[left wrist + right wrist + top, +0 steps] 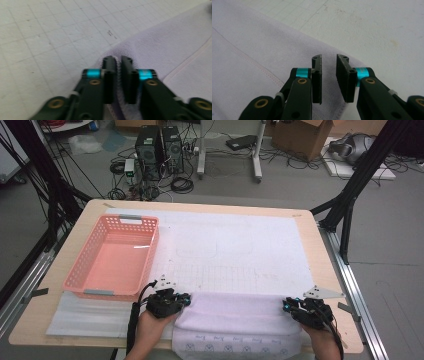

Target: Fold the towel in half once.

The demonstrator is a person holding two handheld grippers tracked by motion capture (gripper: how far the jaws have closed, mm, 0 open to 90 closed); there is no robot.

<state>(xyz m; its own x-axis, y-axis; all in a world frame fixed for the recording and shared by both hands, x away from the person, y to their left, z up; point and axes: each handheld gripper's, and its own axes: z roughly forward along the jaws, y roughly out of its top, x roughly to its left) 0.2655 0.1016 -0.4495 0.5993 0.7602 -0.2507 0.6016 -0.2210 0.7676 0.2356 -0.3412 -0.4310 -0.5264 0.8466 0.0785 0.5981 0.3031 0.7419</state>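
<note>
The towel [240, 312], pale lilac, lies at the near edge of the table [320, 250], folded into a long band that runs across between the 2 grippers, with a printed lower layer hanging over the table's front edge. The left gripper [187, 299] sits at the towel's left end; in the left gripper view [119, 62] its jaws stand narrow, pinched on the stitched corner hem of the towel [160, 50], with the cloth edge showing in the slit between them. The right gripper [286, 305] sits at the towel's right end; in the right gripper view [329, 60] its jaws are parted with a clear gap, hanging over the towel's [257, 50] rounded corner with nothing clamped between them, and a seam line runs across the cloth to their left. A hand [150, 330] holds the left gripper from below, and the other hand [325, 342] holds the right one, each with a cable trailing back. Under the towel lies a white mat [240, 250] marked with a faint grid and outlines, covering most of the table. On the mat's left part, just beyond the left gripper, stands a pink basket [82, 265]. Beyond the table, on the floor, stand 2 black computer towers [160, 147] amid cables, and a cardboard box [300, 137] further right.
</note>
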